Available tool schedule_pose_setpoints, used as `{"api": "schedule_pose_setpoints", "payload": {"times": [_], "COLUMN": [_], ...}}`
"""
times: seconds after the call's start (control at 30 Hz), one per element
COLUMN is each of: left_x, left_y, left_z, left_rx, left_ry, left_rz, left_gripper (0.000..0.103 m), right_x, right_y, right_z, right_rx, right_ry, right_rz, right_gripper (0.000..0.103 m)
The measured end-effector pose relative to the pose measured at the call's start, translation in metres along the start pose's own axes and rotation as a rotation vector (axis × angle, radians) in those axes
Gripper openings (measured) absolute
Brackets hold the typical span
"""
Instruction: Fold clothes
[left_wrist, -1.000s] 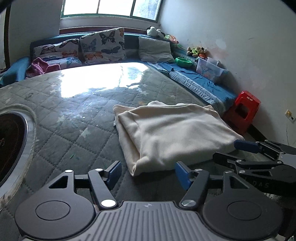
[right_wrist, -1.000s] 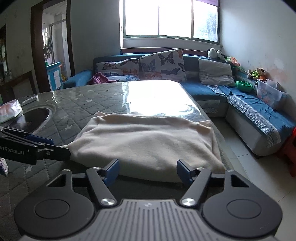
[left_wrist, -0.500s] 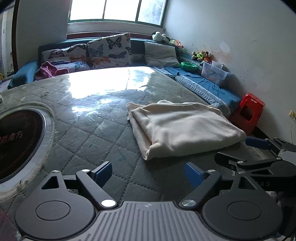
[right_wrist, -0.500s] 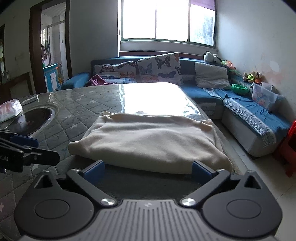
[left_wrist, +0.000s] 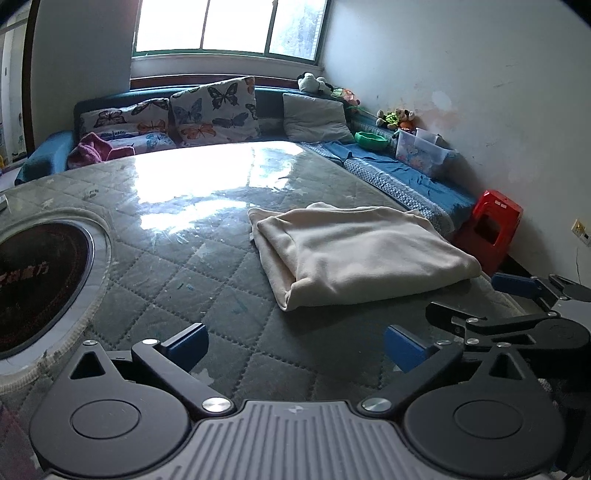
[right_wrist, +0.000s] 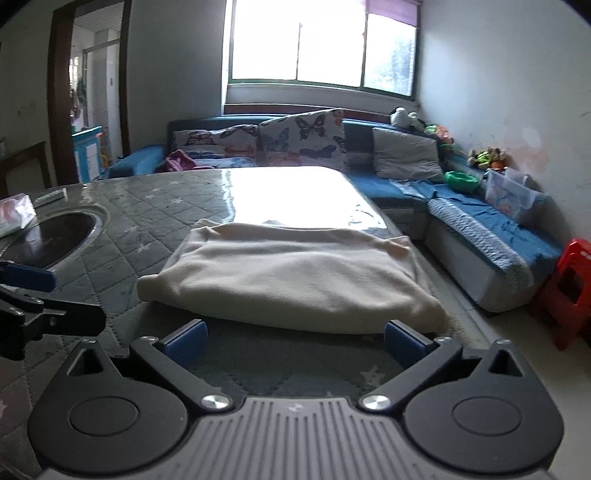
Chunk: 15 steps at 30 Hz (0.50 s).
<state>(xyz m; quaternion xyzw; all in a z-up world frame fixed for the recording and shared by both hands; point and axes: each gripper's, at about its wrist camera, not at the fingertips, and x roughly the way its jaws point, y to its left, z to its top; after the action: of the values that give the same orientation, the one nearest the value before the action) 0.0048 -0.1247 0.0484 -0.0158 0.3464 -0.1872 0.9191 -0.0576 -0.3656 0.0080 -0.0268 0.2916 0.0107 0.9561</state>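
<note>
On the quilted grey table cover (left_wrist: 155, 266), at the far left of the left wrist view, a dark round inset (left_wrist: 33, 280) sits ringed by a pale rim. Nearer the middle, window glare washes over the glossy surface. The left gripper (left_wrist: 295, 345) hovers low over the cover with its blue-padded fingers (left_wrist: 186, 341) spread wide and nothing between them. Just right of centre lies the cream garment (left_wrist: 354, 251), folded into a thick rectangle, flat on the table near its right edge and apart from both grippers. Further right, the right gripper (left_wrist: 498, 295) comes in from the side, its blue pad showing. Beyond the table edge stands a red stool (left_wrist: 495, 229) beside the blue sofa (left_wrist: 399, 173). From the right wrist view, the left gripper's tip (right_wrist: 48, 295) shows at the left margin, the cream garment (right_wrist: 291, 273) lies straight ahead, and the right gripper (right_wrist: 295, 343) holds its jaws wide apart, empty, just short of the garment's near fold.
</note>
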Motion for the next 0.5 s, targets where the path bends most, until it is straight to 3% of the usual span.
{"api": "schedule_pose_setpoints", "payload": {"times": [0.5], "left_x": [0.001], "left_y": [0.000], "left_z": [-0.008], "left_rx": [-0.021], "left_ry": [0.042], "left_rz": [0.001], "left_gripper": [0.103], "right_x": [-0.007], "right_y": [0.003], "right_z": [-0.012], "right_rx": [0.048], "right_ry": [0.036], "right_rz": [-0.034], "right_gripper": [0.103]}}
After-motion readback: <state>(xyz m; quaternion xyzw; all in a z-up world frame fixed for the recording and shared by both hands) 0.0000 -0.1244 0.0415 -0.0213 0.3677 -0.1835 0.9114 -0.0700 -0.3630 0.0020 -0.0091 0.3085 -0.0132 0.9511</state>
